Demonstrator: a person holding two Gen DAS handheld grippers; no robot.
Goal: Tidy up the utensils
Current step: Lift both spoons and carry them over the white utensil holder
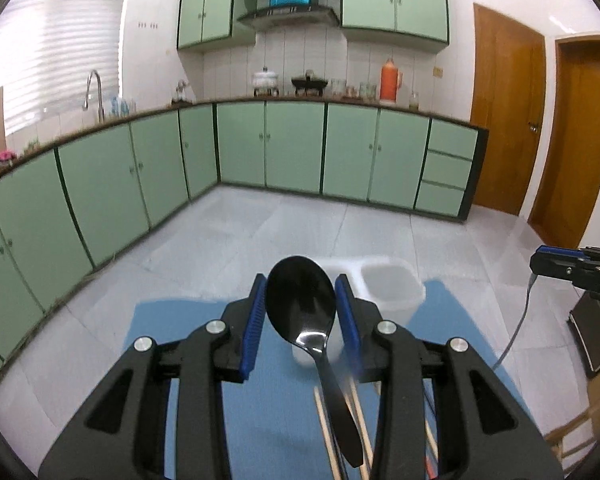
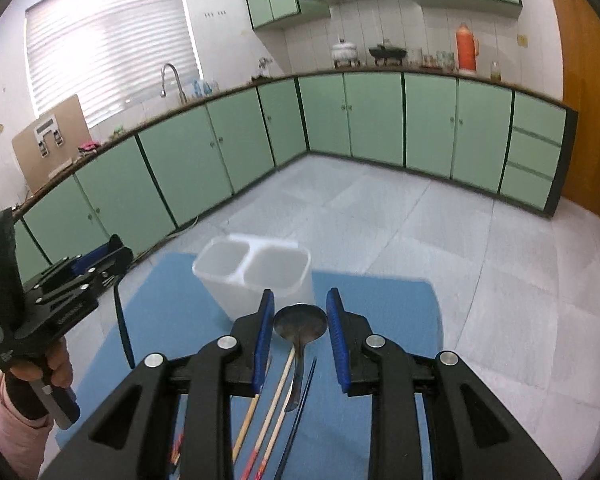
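Left wrist view: the left gripper [image 1: 301, 280] has its fingers closed on the bowl of a black spoon [image 1: 300, 304]. The blue pads press against either side of the bowl, and the handle slopes down and back beneath the gripper, clear of the blue mat [image 1: 180, 320] below. Past the fingertips stands a white two-compartment holder [image 1: 396, 296], on the far part of the mat and partly hidden by the spoon. Wooden chopsticks [image 1: 324, 432] lie on the mat under the gripper, blurred. The other gripper shows at the right edge, level with this one and well apart from it.

Right wrist view: the right gripper [image 2: 299, 296] clamps the bowl of a metal spoon [image 2: 300, 322] between its fingers, with the handle trailing back under them. The holder sits just beyond the fingertips, and both of its openings face up. Several chopsticks lie side by side on the mat below, some wooden with red ends and a pair dark and thin. At the left a hand [image 2: 56, 368] in a pink sleeve [image 2: 8, 420] grips the left gripper's handle, and the black spoon's handle hangs down from its fingers.
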